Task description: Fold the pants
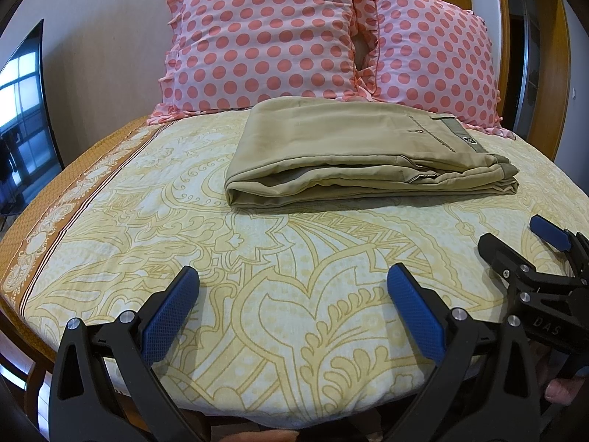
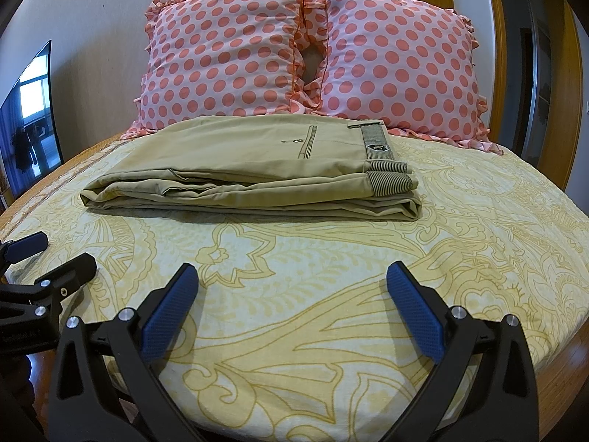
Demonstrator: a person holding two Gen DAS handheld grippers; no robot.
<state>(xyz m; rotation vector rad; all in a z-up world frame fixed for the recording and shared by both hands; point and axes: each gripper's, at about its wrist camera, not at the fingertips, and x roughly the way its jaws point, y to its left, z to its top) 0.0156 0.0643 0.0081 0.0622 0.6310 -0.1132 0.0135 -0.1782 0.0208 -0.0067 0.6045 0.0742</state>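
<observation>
At the left edge of the left wrist view I see a dark screen [image 1: 22,118], and then my left gripper [image 1: 292,316] at the bottom of the frame, its blue pads wide apart and holding nothing, over the yellow patterned bedsheet [image 1: 147,221]. In the middle, a little above centre, lie the pants [image 1: 353,154], beige, already folded into a flat stack of several layers, just in front of the two pink dotted pillows [image 1: 265,40] in the upper part. From how they lie, I judge that the folding is done or nearly done. The cloth looks light and soft, so I think it will sag and slide apart if I lift it at one point only; the layers are loose at the near edge. If one more fold or a small straightening is needed, I would take the stack at its thick folded end on the left and at the waistband [image 2: 375,140] on the right, which seems stiffer. At the far right of the same view is my right gripper [image 2: 292,313], also spread open and empty.
</observation>
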